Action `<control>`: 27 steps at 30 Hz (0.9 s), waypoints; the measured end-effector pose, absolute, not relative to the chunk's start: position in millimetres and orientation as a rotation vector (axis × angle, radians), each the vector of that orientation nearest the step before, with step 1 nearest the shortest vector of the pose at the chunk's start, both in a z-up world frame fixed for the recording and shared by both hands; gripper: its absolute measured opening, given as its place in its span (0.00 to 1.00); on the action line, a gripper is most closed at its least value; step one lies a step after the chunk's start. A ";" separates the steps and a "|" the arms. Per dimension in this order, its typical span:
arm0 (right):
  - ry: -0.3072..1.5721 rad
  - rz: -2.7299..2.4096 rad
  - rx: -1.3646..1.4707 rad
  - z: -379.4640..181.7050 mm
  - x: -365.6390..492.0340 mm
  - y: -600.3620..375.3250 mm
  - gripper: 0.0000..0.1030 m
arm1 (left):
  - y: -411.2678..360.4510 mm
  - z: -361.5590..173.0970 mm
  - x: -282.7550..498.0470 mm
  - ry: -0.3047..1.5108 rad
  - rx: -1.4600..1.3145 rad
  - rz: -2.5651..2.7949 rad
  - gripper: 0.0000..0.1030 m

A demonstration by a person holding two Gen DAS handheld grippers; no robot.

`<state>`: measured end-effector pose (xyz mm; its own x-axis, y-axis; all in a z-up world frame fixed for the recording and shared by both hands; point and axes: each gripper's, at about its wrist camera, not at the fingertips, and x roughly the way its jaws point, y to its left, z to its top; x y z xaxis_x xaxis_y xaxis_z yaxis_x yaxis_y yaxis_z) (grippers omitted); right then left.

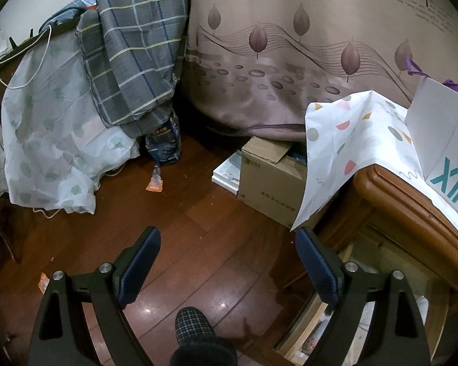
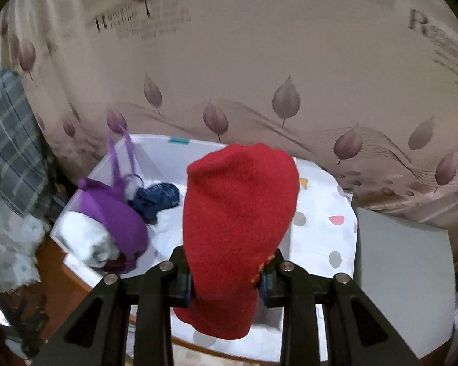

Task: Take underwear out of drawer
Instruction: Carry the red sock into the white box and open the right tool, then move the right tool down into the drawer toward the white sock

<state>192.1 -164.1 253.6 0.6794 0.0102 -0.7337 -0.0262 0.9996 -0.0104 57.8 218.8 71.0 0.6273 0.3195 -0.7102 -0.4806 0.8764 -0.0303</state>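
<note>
My right gripper (image 2: 226, 285) is shut on a red knitted garment (image 2: 241, 213), which stands up between the pads and hangs a little below them. It is held above a white box (image 2: 168, 158) that contains a purple garment (image 2: 119, 210), a dark blue piece (image 2: 155, 198) and a white piece (image 2: 82, 241). My left gripper (image 1: 227, 235) is open with nothing between its fingers, over the wooden floor. The open drawer (image 1: 299, 335) shows at the lower right behind the left gripper's right finger, with pale cloth inside.
The wooden cabinet (image 1: 390, 195) carries a spotted white cloth (image 1: 345, 152) and the white box (image 1: 442, 140). A cardboard box (image 1: 268, 177) sits on the floor by the leaf-print curtain (image 1: 290, 61). Plaid bedding (image 1: 134, 55) is at left. A person's slippered foot (image 1: 192, 323) is below.
</note>
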 end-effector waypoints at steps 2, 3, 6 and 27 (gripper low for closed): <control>0.865 0.008 -0.041 241.1 205.4 -160.9 0.32 | 219.6 71.0 58.3 0.767 -0.229 0.457 0.86; 0.880 -0.003 -0.044 234.2 212.5 -160.6 0.32 | 220.7 71.4 59.0 0.768 -0.231 0.454 0.86; 0.907 -0.021 -0.052 221.9 220.1 -163.7 0.38 | 221.4 71.1 59.2 0.770 -0.235 0.459 0.86; 0.817 0.173 -0.179 194.5 64.8 -152.6 0.58 | 212.1 68.0 63.6 0.787 -0.211 0.439 0.86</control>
<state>64.8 -152.6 194.5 0.6722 0.0842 -0.7356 -0.2219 0.9708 -0.0916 63.6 212.1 68.0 0.6219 0.3020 -0.7225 -0.4566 0.8894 -0.0212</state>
